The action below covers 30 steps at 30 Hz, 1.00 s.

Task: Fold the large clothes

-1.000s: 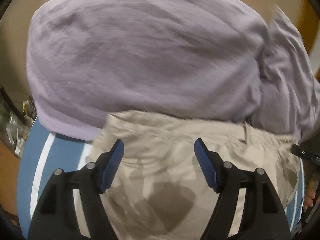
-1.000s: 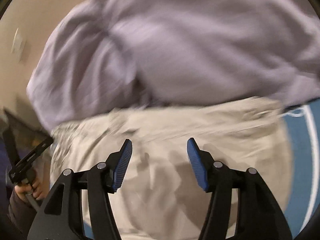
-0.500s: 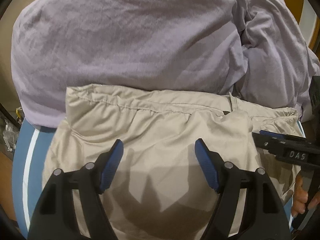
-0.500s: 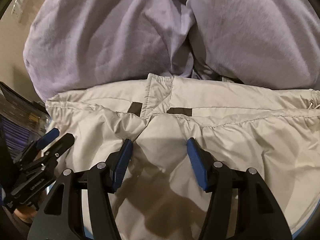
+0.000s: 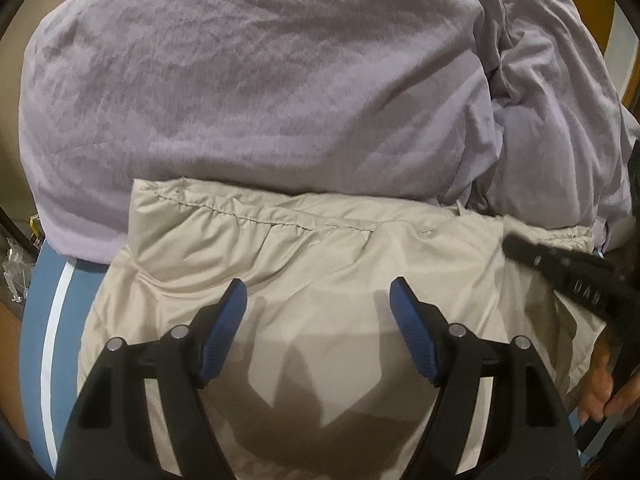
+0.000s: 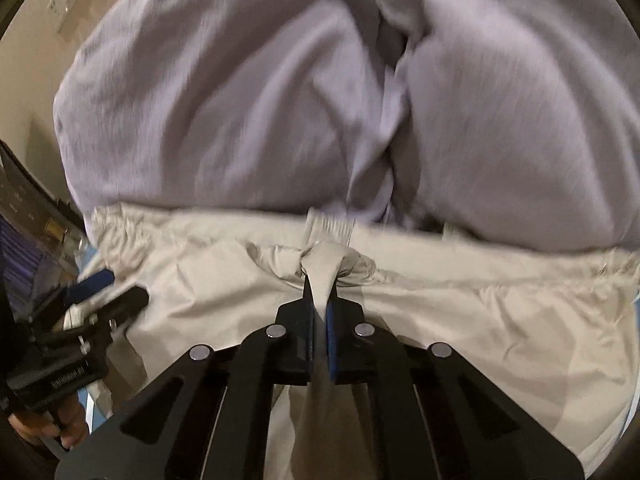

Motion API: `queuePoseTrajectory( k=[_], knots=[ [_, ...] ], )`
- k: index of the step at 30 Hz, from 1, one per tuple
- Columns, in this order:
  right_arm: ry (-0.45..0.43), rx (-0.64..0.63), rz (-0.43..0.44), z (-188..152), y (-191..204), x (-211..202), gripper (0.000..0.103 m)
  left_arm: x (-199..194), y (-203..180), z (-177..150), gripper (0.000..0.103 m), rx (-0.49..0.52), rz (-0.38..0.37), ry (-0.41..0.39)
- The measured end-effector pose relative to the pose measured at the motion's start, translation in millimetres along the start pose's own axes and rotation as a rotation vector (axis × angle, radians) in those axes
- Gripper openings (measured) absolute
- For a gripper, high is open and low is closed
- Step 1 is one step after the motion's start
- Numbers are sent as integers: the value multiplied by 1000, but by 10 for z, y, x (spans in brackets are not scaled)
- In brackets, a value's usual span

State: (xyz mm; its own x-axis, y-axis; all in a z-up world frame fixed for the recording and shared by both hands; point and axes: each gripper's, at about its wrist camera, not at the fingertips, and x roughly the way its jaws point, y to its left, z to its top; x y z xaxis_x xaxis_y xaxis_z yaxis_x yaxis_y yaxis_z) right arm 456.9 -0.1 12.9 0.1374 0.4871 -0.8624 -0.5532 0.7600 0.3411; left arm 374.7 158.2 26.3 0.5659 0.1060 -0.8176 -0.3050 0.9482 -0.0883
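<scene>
Right tongs (image 6: 318,300) clamped tight on a pinched ridge of the beige garment (image 6: 460,320), jaws having just snapped closed with cloth bunched up between the blue pads. Fabric pulled into a small peak right at the tips, wrinkles fanning out from it toward the gathered waistband edge. Left tongs (image 5: 318,300) spread wide over the same beige garment (image 5: 320,264), nothing between the blue pads (image 5: 224,328), hovering above the smooth middle of the cloth with their shadow falling across it. Garment spread flat on a blue surface with a white stripe (image 5: 52,340), stitched hem running crosswise just ahead of the left tongs. Beyond that hem, a big rumpled lilac bedding heap (image 5: 260,92), its lower edge touching or overlapping the garment's far border; cannot tell which. In the right wrist view, the same lilac mass (image 6: 240,120) split by a deep fold down the middle, picture rather blurred. At the right edge of the left view, the other tool's black body with a hand (image 5: 600,392) wrapped round its grip. At the left edge of the right view, the left tongs (image 6: 100,288) seen from the side, held by a hand (image 6: 60,428) low in the corner.
</scene>
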Motion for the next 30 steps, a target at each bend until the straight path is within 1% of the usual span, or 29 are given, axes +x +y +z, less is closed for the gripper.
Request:
queuePoseTrajectory(
  k=[3,6,8,12,13,15,18,19,20,22,23,26,30],
  knots=[
    [-49,-15,-25,145,16,-62,5,-36,43,39,74,-9,-1,-18],
    [-66,-7,-47,226,-16,-37,5,-57,54,71,74,-14,0,-30],
    [-47,3,-68,219,-23,85,5,-51,47,81,75,-17,1,-35],
    [59,-19,-126,66,-14,540,5,-24,21,70,75,-15,-5,-23],
    [67,-30,-133,27,4,588,5,-19,1,59,75,-10,-7,-22],
    [61,-46,-124,13,44,559,8,7,-15,42,75,1,-13,-24],
    [68,-27,-79,51,5,437,15,44,-54,34,76,11,-18,-17],
    [64,-14,-58,62,-39,351,24,57,-66,22,76,11,-22,-14],
    [53,-1,-43,68,-94,259,38,73,-90,21,76,11,-26,-11],
    [8,19,-23,27,-181,50,50,97,-137,-6,76,16,-35,-5],
    [-19,25,-29,-6,-238,-78,50,96,-152,-36,76,20,-36,-5],
    [-46,37,-64,-96,-372,-284,50,114,-240,-78,78,29,-40,-5],
    [-20,32,-132,-230,-563,-399,50,113,-308,-103,78,26,-54,-16]
  ],
)
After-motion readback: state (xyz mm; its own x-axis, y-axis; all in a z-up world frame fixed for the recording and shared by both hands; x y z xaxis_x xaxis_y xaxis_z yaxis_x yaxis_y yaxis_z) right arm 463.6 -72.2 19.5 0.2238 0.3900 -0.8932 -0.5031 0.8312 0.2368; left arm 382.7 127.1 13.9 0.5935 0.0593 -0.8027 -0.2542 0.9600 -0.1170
